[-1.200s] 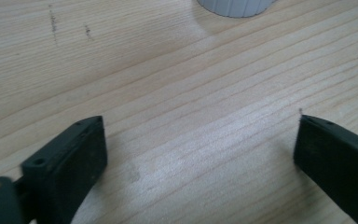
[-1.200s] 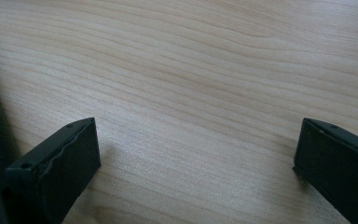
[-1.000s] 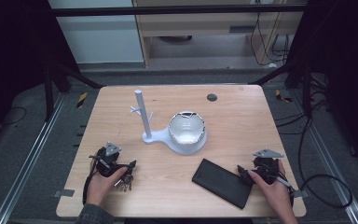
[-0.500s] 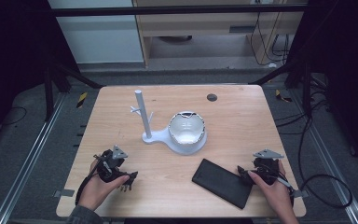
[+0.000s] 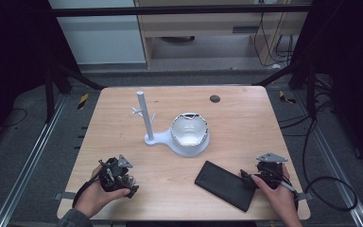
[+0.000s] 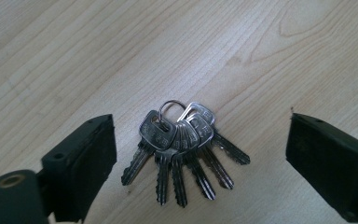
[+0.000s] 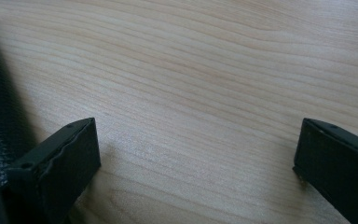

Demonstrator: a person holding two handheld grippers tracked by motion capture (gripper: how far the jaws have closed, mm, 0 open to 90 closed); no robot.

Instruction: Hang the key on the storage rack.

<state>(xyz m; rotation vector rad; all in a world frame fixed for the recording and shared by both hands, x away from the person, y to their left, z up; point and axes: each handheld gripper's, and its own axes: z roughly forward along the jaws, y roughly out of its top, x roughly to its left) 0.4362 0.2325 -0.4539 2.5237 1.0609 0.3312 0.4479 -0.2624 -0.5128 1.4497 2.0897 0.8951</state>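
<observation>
L gripper (image 6: 200, 154) wide, low over keys (image 6: 182, 149); R gripper (image 7: 196, 158) wide, beside black case (image 5: 227, 185)

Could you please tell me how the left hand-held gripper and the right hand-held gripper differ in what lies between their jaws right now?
The left hand-held gripper has a bunch of keys lying between its jaws; the right hand-held gripper has bare table there. The left one's jaws stand apart from the keys; the right one has a black case at its side. Both are open, over the table.
</observation>
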